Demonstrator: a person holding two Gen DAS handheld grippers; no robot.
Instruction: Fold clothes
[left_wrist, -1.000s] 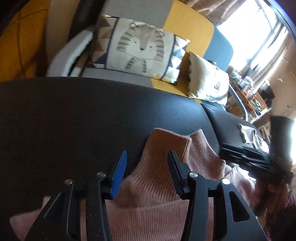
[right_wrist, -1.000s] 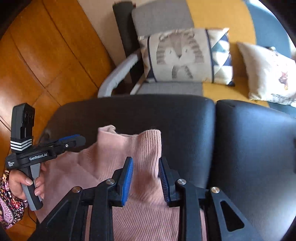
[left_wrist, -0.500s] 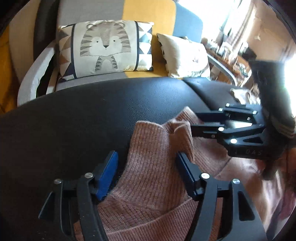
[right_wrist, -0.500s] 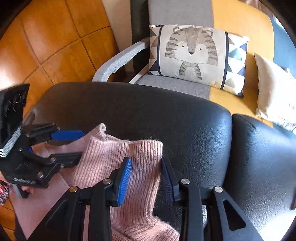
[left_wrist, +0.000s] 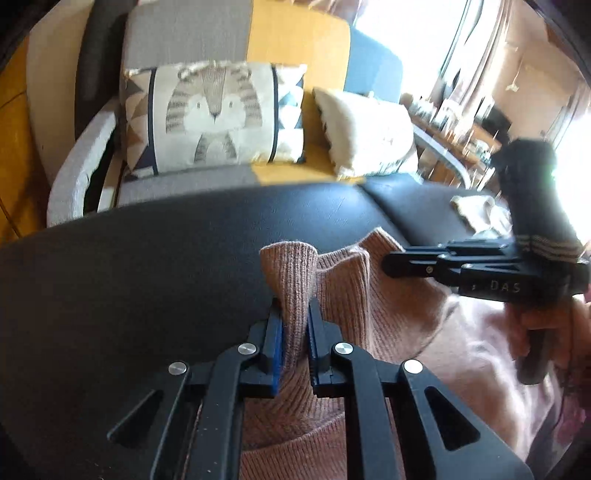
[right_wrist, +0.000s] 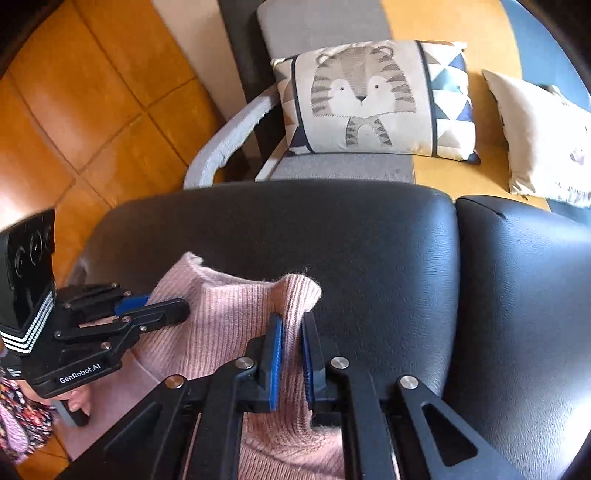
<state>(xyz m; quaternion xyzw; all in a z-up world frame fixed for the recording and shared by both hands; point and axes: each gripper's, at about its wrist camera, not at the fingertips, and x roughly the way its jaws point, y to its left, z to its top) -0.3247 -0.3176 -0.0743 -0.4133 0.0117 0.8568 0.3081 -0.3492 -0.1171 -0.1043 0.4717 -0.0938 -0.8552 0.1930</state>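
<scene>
A pink ribbed sweater lies on a black leather seat. In the left wrist view my left gripper is shut on a bunched fold of the sweater's far edge, which stands up between the blue pads. My right gripper is shut on the other end of that edge, pinching a raised fold. Each gripper also shows in the other's view: the right gripper held by a hand at the right, the left gripper at the left over the knit.
Behind the seat stands a grey and yellow sofa with a tiger cushion and a cream cushion. A second black seat pad adjoins on the right, with a cream cloth on it. Orange floor tiles lie left.
Both grippers stood open around the sweater's edge before; now each has shut on a fold of it, and the pinched knit is bunched and lifted slightly.
</scene>
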